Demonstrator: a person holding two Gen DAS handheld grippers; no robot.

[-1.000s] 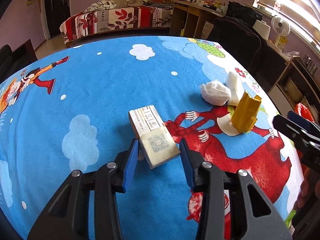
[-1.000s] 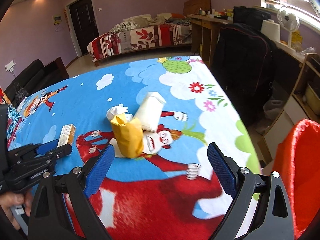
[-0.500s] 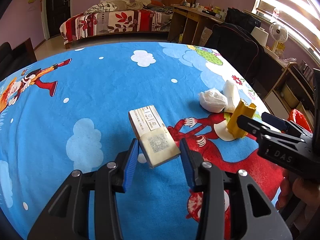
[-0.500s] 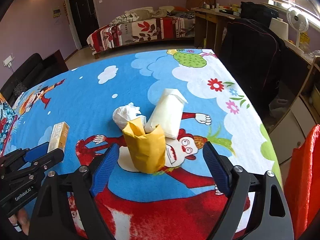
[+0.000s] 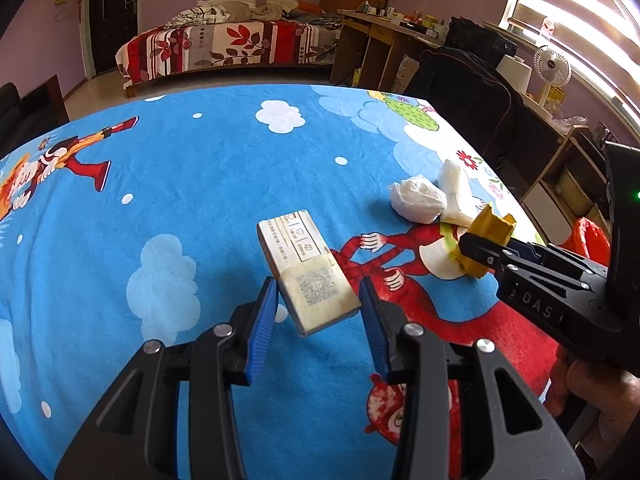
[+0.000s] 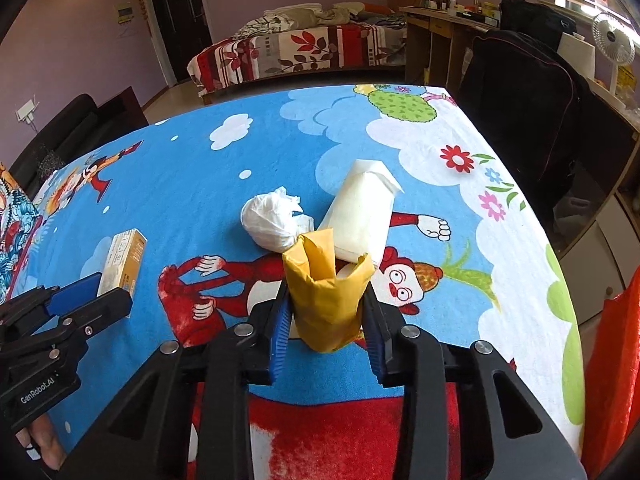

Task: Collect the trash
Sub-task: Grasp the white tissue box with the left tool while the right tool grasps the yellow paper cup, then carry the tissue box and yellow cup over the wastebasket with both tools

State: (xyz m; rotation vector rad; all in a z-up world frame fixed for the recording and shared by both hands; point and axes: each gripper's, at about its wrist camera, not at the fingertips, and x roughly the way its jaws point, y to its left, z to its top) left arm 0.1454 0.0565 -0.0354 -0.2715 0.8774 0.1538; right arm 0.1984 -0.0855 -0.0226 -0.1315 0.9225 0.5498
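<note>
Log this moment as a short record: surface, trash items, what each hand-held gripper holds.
surface: cartoon tablecloth
trash: box, yellow bag, white wad, white pouch
left hand-held gripper: shut on box
right hand-held gripper: jaws just closed, shut on yellow bag
bin: red bag at right edge

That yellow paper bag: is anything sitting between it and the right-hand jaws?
Nothing visible. The right gripper has just closed on the yellow paper bag, with a blue pad on each side. The white wrapper and crumpled tissue lie behind it.
</note>
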